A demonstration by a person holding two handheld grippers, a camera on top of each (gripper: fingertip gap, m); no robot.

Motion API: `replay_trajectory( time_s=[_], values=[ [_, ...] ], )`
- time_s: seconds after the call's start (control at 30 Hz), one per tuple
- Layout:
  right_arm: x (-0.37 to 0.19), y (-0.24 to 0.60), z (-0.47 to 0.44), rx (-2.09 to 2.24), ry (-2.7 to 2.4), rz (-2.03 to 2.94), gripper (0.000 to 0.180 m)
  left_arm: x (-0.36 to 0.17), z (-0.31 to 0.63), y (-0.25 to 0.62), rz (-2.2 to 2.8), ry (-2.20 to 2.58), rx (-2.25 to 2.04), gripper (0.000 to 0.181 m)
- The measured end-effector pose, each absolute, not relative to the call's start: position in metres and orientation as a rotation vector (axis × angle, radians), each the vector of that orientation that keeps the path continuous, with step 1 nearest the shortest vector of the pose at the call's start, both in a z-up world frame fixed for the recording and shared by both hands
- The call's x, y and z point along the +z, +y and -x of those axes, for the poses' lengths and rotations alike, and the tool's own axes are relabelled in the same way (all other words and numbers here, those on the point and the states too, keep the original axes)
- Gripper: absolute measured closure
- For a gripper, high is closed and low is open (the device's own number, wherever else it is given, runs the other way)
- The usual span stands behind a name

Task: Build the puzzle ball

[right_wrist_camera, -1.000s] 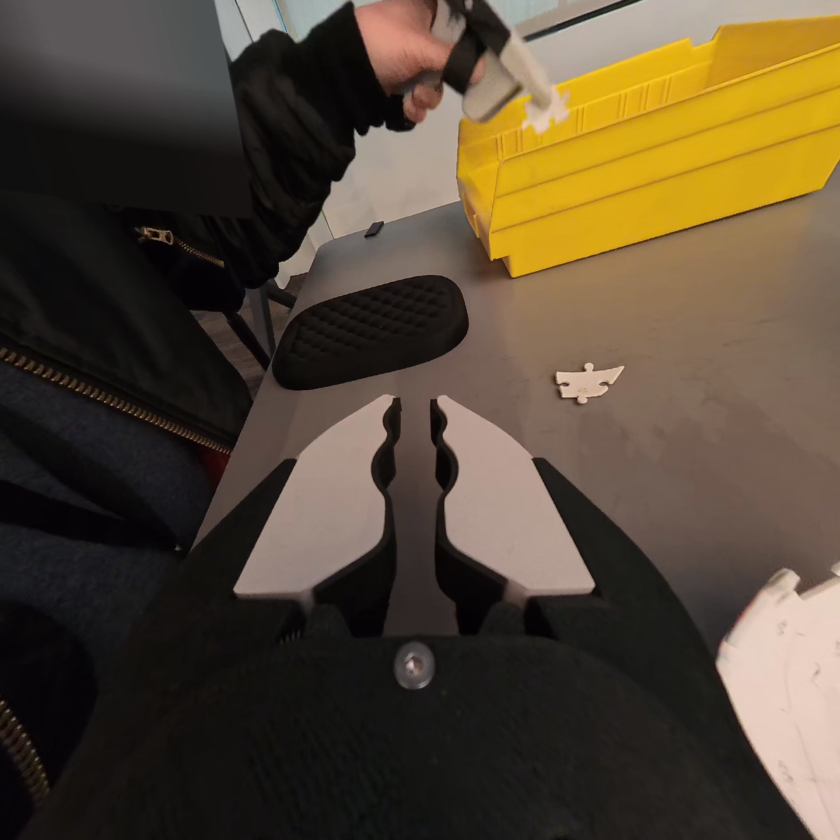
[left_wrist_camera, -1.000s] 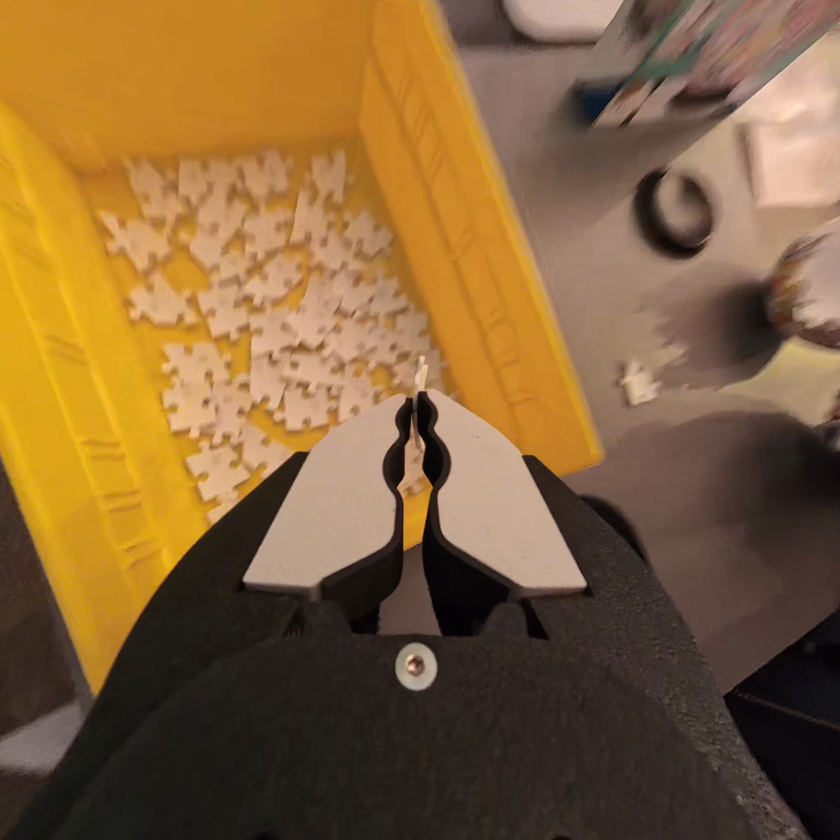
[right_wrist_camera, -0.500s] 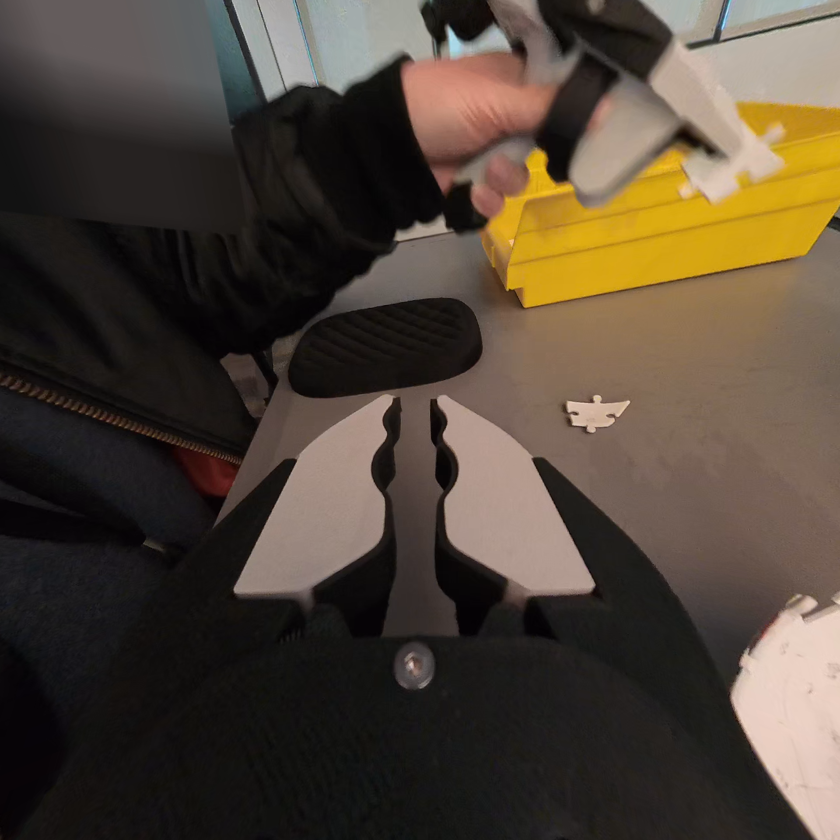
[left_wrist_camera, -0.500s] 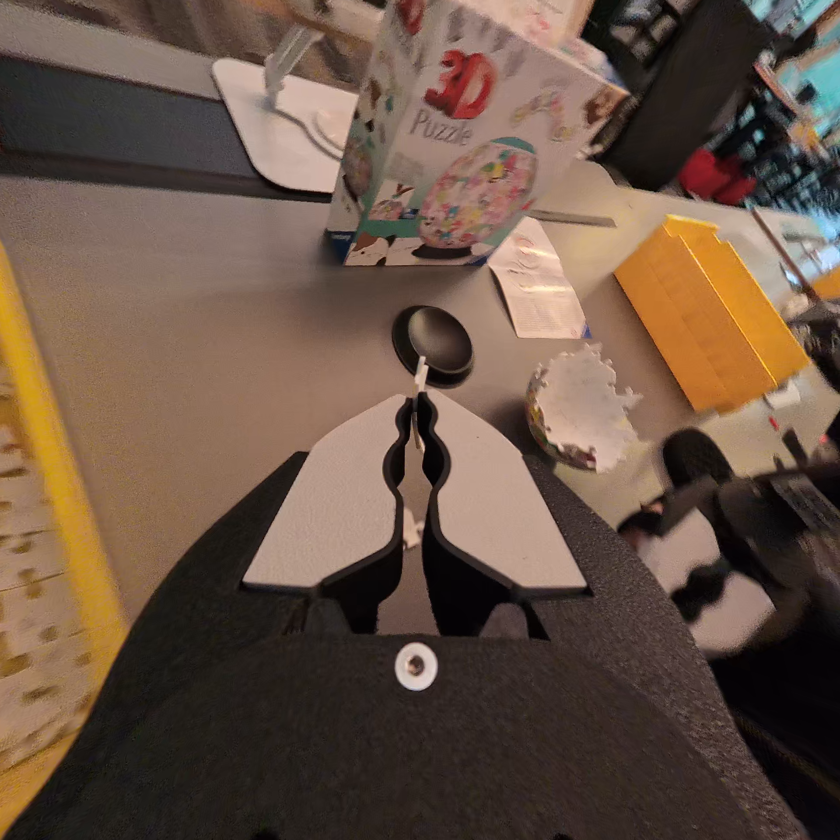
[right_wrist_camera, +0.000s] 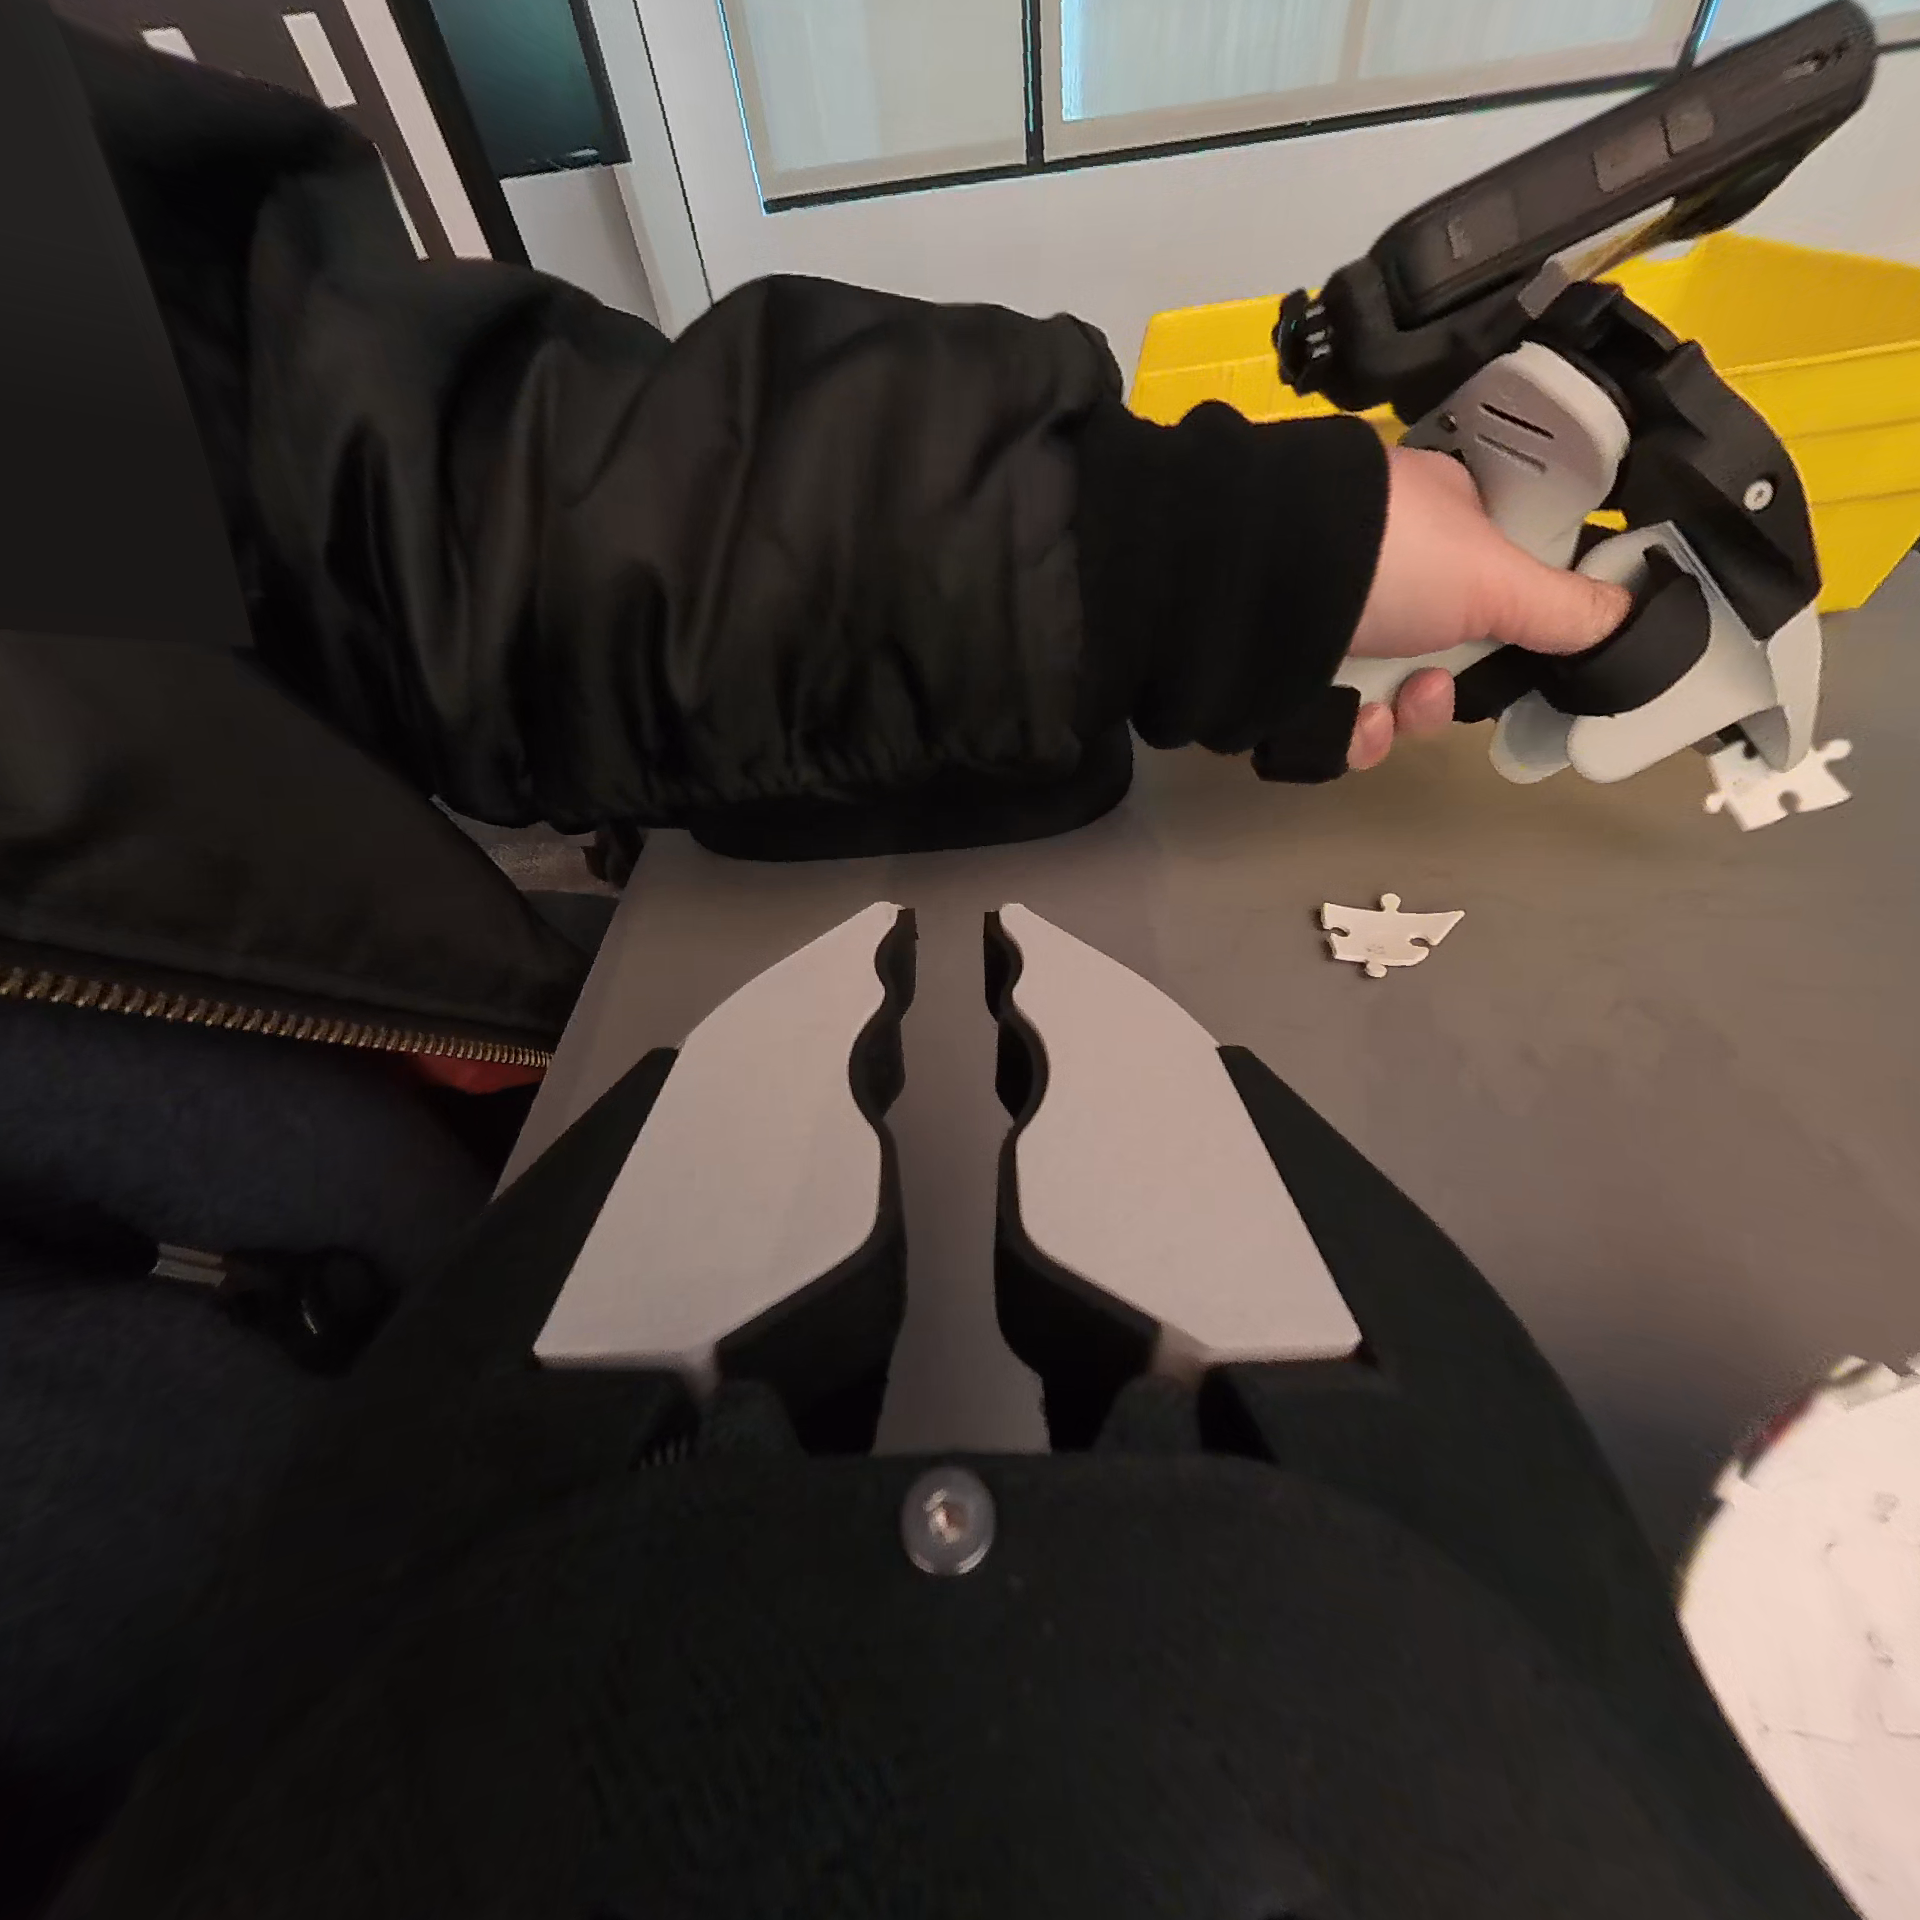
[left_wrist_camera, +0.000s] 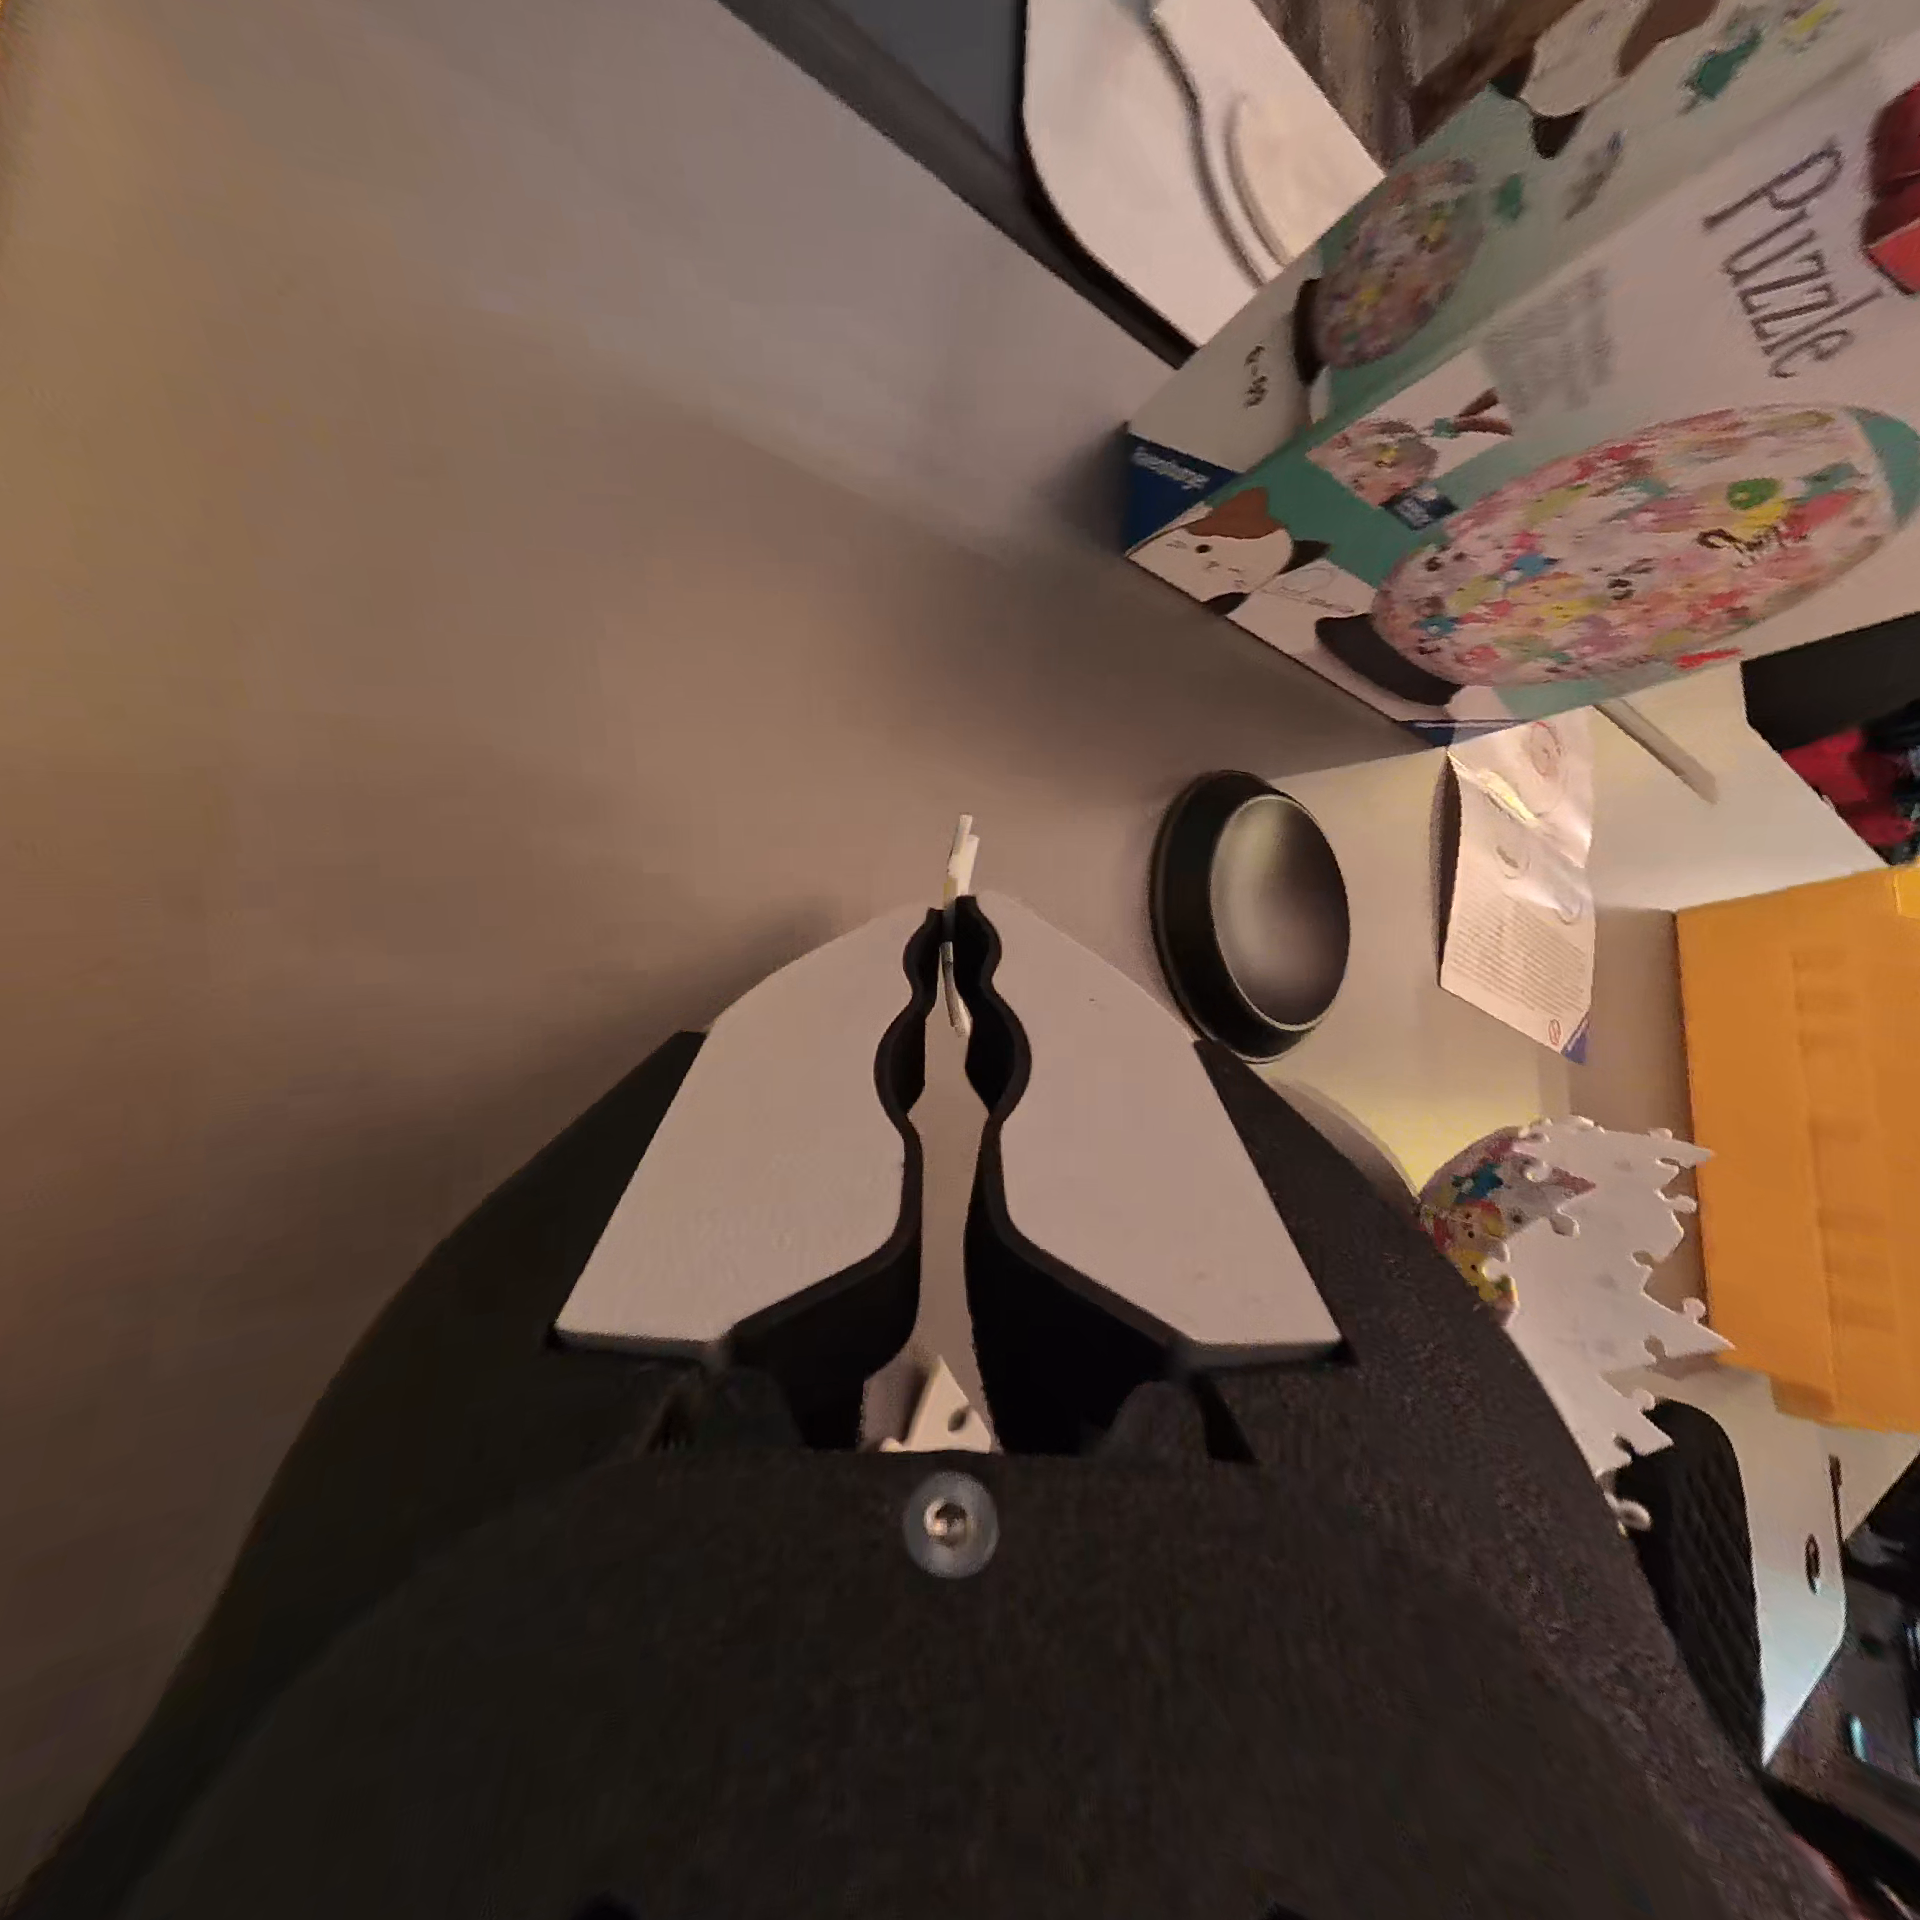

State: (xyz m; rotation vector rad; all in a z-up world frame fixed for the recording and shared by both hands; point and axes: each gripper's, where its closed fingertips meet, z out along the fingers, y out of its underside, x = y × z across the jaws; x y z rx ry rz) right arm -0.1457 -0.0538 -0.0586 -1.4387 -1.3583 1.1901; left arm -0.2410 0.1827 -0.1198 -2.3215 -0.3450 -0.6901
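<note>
My left gripper (left_wrist_camera: pixel 956 916) is shut on a white puzzle piece (left_wrist_camera: pixel 960 868), seen edge-on and sticking out past the tips. In the right wrist view the left gripper (right_wrist_camera: pixel 1756 743) is held low over the grey table, and its piece (right_wrist_camera: pixel 1782 787) is close to or touching the surface. A second loose piece (right_wrist_camera: pixel 1387 935) lies on the table nearby. The partly built puzzle ball (left_wrist_camera: pixel 1538 1247) sits open side up to the right and shows as a white edge in the right wrist view (right_wrist_camera: pixel 1818 1621). My right gripper (right_wrist_camera: pixel 951 920) is open and empty above the table's near edge.
A black round stand (left_wrist_camera: pixel 1252 914), a leaflet (left_wrist_camera: pixel 1517 894) and the puzzle box (left_wrist_camera: pixel 1558 436) lie ahead on the right. A yellow bin (right_wrist_camera: pixel 1829 343) stands behind the left gripper. Another yellow bin (left_wrist_camera: pixel 1808 1122) is beyond the ball. A person's black sleeve (right_wrist_camera: pixel 727 540) covers a black pad (right_wrist_camera: pixel 935 821). My right fingertips sit around 25 cm from my left ones.
My left gripper has carried the piece out of the yellow bin, across and down to the table near the loose piece, rolling as it went. The right gripper has barely moved.
</note>
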Motion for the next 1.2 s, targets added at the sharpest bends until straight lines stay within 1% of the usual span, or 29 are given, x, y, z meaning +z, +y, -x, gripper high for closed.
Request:
replay_trajectory(
  time_s=[0.27, 0.37, 0.53, 0.6, 0.7, 0.83, 0.93, 1.0, 1.1, 1.17, 1.2],
  values=[
    [-0.057, -0.057, 0.145, 1.184, -1.368, 1.43, 0.166, -0.147, 0.23, 0.182, 2.419, -0.369, -0.744, 0.177],
    [-0.058, -0.057, 0.145, 1.185, -1.373, 1.437, 0.166, -0.147, 0.232, 0.182, 2.392, -0.404, -0.789, 0.175],
    [-0.058, -0.058, 0.144, 1.174, -1.383, 1.434, 0.166, -0.141, 0.24, 0.176, 2.358, -0.393, -0.741, 0.156],
    [-0.058, -0.058, 0.143, 1.162, -1.387, 1.429, 0.166, -0.137, 0.239, 0.169, 2.367, -0.347, -0.704, 0.153],
    [-0.057, -0.058, 0.143, 1.142, -1.39, 1.421, 0.166, -0.115, 0.229, 0.154, 2.331, -0.228, -0.696, 0.155],
    [-0.056, -0.057, 0.142, 1.128, -1.391, 1.407, 0.166, -0.032, 0.218, 0.123, 2.123, 0.051, -0.762, 0.157],
    [-0.054, -0.056, 0.142, 1.13, -1.376, 1.393, 0.166, 0.03, 0.271, 0.113, 1.987, 0.223, -0.525, 0.157],
    [-0.052, -0.056, 0.142, 1.147, -1.364, 1.387, 0.166, 0.054, 0.33, 0.12, 1.953, 0.268, -0.286, 0.157],
    [-0.054, -0.055, 0.143, 1.139, -1.365, 1.392, 0.166, 0.046, 0.405, 0.145, 2.09, 0.327, -0.084, 0.157],
    [-0.057, -0.055, 0.144, 1.129, -1.38, 1.398, 0.166, 0.022, 0.428, 0.162, 2.205, 0.365, -0.119, 0.157],
    [-0.06, -0.055, 0.145, 1.116, -1.394, 1.404, 0.166, 0.012, 0.435, 0.172, 2.238, 0.373, -0.139, 0.161]
  ],
)
